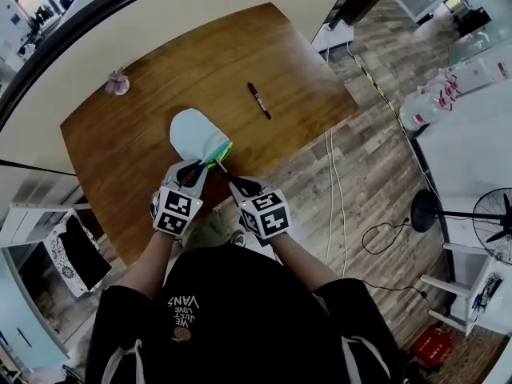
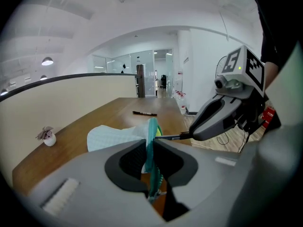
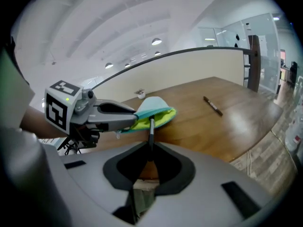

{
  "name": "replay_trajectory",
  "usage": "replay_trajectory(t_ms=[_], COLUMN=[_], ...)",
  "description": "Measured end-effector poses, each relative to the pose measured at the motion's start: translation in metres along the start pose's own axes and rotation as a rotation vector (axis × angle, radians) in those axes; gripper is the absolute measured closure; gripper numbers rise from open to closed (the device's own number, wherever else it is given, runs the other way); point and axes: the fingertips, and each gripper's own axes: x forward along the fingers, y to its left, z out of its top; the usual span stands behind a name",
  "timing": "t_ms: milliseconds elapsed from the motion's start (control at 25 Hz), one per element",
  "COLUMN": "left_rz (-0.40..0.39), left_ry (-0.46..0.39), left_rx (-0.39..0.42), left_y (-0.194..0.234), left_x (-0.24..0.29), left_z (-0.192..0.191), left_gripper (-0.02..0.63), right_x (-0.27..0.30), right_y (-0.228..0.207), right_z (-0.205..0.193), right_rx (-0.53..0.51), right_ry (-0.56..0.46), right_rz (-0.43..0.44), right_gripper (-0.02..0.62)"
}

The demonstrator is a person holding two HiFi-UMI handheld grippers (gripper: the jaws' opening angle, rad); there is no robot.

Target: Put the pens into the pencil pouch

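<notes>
Left gripper (image 2: 150,150) jaws stand nearly together, pinching the teal zipper edge of the pale blue pencil pouch (image 1: 194,134), which is over the wooden table (image 1: 240,46) near its front edge. Right gripper (image 3: 151,150) jaws are clamped on a dark pen (image 3: 151,126), whose tip sits in the pouch's yellow-green mouth. A second pen (image 1: 258,100) lies on the wood, well apart. The person's black top (image 1: 240,310) carries "VANS", seen upside down.

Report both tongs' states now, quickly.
Left tongs: closed on the pencil pouch rim.
Right tongs: closed on a pen, tip at the pouch mouth.
</notes>
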Motion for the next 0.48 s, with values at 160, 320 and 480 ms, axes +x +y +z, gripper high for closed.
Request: replay_trajectory(t_ms=[160, 320, 480], left_rz=[-0.034, -0.052, -0.061], left_ry=[-0.011, -0.05, -0.092], left_rx=[0.006, -0.019, -0.054], left_y=[-0.015, -0.019, -0.017], left_x=[-0.002, -0.004, -0.006], left_z=[0.003, 0.016, 0.029], left_gripper=[0.551, 0.551, 0.551], right_x=[0.006, 0.015, 0.024], right_y=[0.002, -0.003, -0.009], right_z=[0.017, 0.033, 0.047], right_rx=[0.006, 0.009, 0.014], right_ry=[-0.024, -0.049, -0.068], right_rz=[0.015, 0.021, 0.018], right_gripper=[0.541, 0.541, 0.541])
